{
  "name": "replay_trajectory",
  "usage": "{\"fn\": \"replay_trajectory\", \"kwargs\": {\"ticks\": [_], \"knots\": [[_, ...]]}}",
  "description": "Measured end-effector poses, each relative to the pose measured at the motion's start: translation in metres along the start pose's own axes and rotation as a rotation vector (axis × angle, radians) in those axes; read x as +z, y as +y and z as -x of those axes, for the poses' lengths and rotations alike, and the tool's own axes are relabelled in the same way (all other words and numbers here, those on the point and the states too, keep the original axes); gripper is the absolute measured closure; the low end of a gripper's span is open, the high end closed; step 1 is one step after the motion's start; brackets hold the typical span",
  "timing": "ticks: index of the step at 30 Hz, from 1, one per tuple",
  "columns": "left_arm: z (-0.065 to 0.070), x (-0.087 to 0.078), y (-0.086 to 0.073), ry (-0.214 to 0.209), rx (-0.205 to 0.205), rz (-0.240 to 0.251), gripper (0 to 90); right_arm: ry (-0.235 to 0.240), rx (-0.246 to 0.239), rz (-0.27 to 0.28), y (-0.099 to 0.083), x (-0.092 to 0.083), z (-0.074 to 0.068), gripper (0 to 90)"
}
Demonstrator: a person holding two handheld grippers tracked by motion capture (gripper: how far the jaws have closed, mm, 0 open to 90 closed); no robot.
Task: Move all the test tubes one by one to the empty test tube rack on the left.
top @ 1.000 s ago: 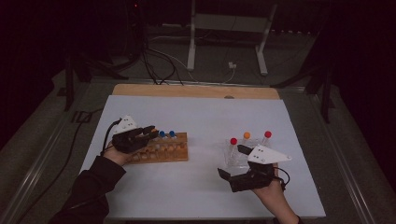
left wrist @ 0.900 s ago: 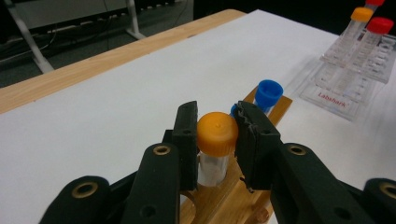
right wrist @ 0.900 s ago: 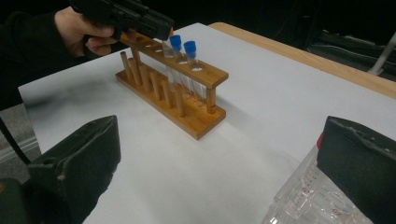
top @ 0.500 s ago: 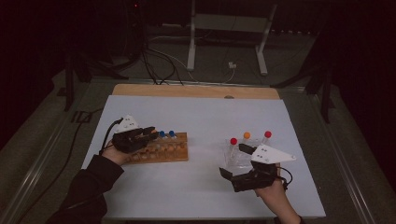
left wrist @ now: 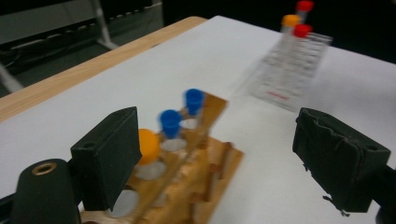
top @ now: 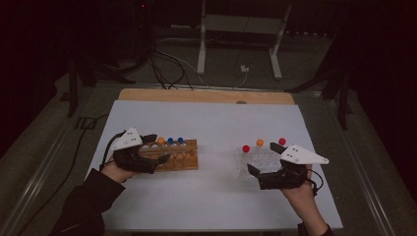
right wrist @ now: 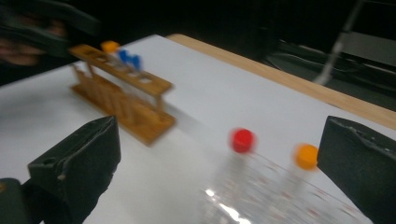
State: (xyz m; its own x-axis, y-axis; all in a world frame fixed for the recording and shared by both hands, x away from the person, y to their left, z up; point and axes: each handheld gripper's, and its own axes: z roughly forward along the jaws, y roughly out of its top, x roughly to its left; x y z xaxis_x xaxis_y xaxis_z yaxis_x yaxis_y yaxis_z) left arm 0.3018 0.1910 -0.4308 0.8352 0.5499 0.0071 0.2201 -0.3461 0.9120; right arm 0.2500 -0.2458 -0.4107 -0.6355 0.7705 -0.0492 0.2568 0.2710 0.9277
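Note:
A wooden rack (top: 179, 156) at the table's left holds an orange-capped tube (left wrist: 150, 145) and two blue-capped tubes (left wrist: 171, 122). My left gripper (left wrist: 224, 163) hovers at the rack's left end. Its jaws have just been opening and now stand wide. The orange cap sits close beside one pad, and nothing presses on it. At the right, a clear plastic rack (top: 253, 156) carries two red-capped tubes (right wrist: 243, 140) and an orange-capped one (right wrist: 307, 156). My right gripper (right wrist: 222, 168) is open just in front of this rack, with nothing between its pads.
White sheet (top: 216, 123) covers the table, with a bare wooden strip (top: 206, 96) along the far edge. Cables and a metal stand (top: 236, 44) lie on the dark floor beyond. Open sheet lies between the two racks.
The left jaws have opened from near shut over the orange-capped tube, and that hand has drawn back slightly. The right hand has shifted a little to the right.

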Motion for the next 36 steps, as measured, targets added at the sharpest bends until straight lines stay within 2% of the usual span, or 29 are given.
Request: {"fn": "replay_trajectory", "kwargs": {"ticks": [1,2,4,6,13,15,17,23,36], "knots": [[0.003,-0.001,0.000,-0.012,0.001,-0.003,8.3,-0.025,0.003,-0.009,-0.002,0.000,0.003,0.0],[0.007,-0.002,0.000,-0.011,0.004,-0.002,7.7,-0.048,0.011,-0.021,-0.003,0.000,0.007,0.0],[0.013,-0.004,-0.002,-0.033,0.007,0.006,7.5,-0.068,0.024,-0.032,-0.008,0.002,0.013,0.0],[0.019,-0.005,-0.004,-0.055,0.013,0.009,3.0,-0.087,0.033,-0.049,-0.012,0.006,0.017,0.0],[0.028,-0.007,-0.011,-0.066,0.011,0.009,3.0,-0.120,0.054,-0.124,-0.028,0.027,0.026,6.1],[0.029,-0.008,-0.012,-0.074,0.004,0.014,3.0,-0.128,0.058,-0.142,-0.032,0.032,0.029,13.6],[0.029,-0.008,-0.012,-0.072,0.007,0.014,3.0,-0.136,0.072,-0.150,-0.036,0.037,0.034,16.8],[0.028,-0.007,-0.013,-0.077,0.004,0.010,3.0,-0.167,0.094,-0.185,-0.042,0.049,0.042,39.3],[0.027,-0.006,-0.015,-0.082,0.002,-0.002,3.0,-0.169,0.109,-0.236,-0.044,0.070,0.046,64.4]]}}
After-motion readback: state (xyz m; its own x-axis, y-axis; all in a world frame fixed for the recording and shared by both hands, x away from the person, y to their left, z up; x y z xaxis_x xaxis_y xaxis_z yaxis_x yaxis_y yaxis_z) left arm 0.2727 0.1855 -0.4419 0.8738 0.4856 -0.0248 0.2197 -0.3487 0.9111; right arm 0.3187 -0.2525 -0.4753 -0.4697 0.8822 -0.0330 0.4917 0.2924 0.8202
